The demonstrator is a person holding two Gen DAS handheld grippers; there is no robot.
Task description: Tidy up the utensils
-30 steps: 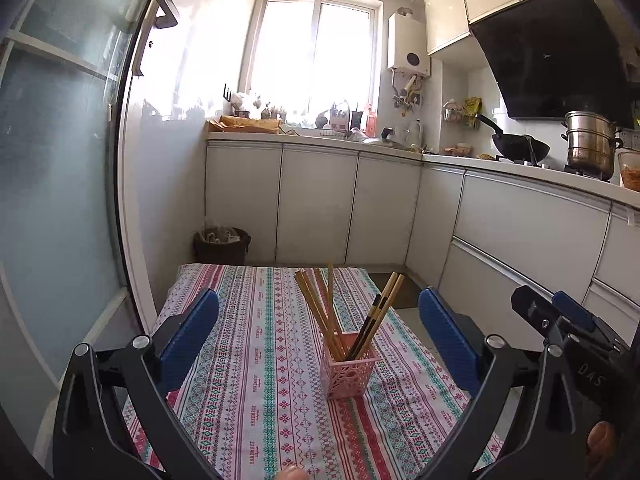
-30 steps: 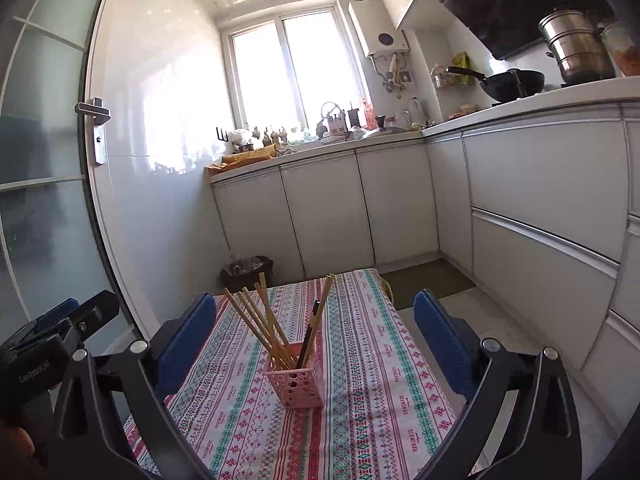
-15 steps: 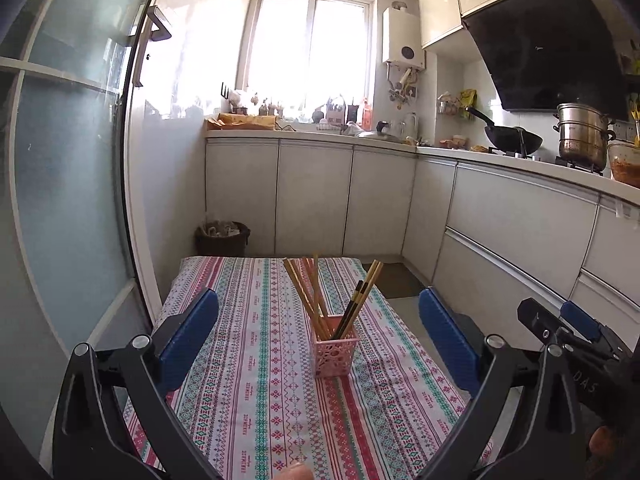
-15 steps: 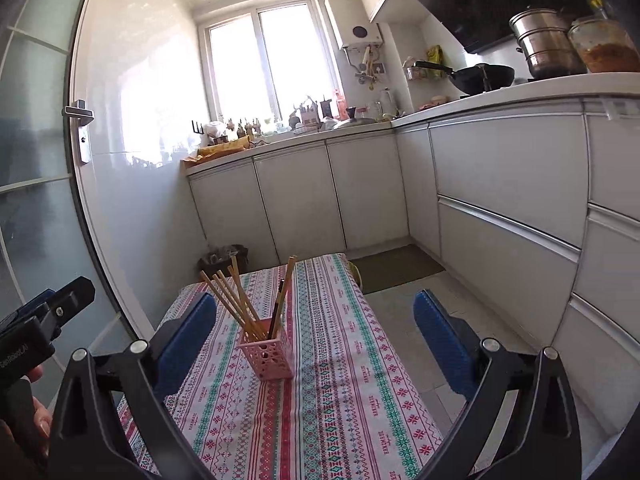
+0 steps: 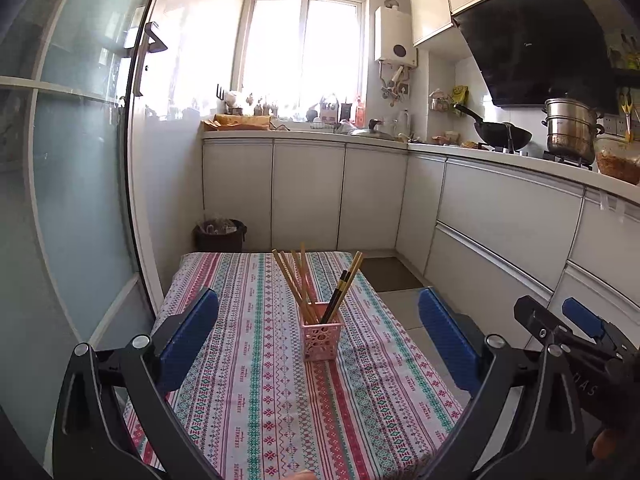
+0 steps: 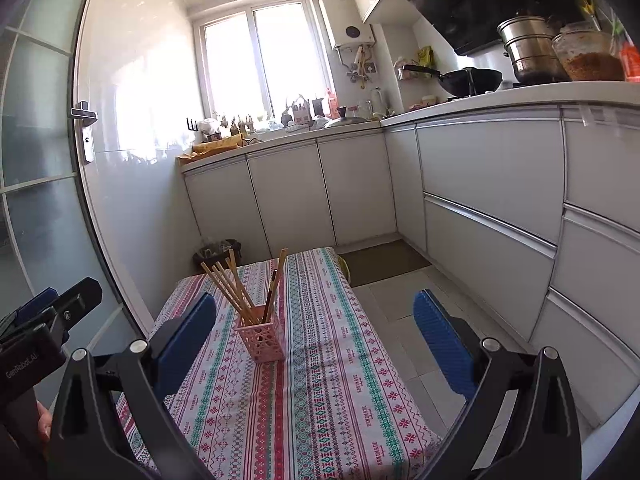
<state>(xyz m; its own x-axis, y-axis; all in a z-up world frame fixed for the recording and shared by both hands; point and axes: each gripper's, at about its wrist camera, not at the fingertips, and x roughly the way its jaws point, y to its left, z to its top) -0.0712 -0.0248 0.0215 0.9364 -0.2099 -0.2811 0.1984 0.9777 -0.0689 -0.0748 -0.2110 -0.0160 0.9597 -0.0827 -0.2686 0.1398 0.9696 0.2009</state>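
Note:
A pink perforated holder (image 5: 322, 339) stands on the patterned tablecloth (image 5: 256, 400), with several wooden chopsticks (image 5: 294, 280) and a dark pair leaning in it. It also shows in the right wrist view (image 6: 262, 338). My left gripper (image 5: 318, 344) is open and empty, held back from the holder with its blue pads wide apart. My right gripper (image 6: 316, 340) is open and empty too, to the right of the holder and behind it. The right gripper's body shows at the lower right of the left wrist view (image 5: 568, 344).
White kitchen cabinets (image 5: 500, 216) run along the right and the back. A dark bin (image 5: 219, 235) stands beyond the table's far edge. A glass door (image 5: 72, 200) is at the left. Tiled floor (image 6: 400, 312) lies right of the table.
Both grippers have pulled back and risen, so the holder looks smaller and farther away. Both stay open and empty. The holder has not moved.

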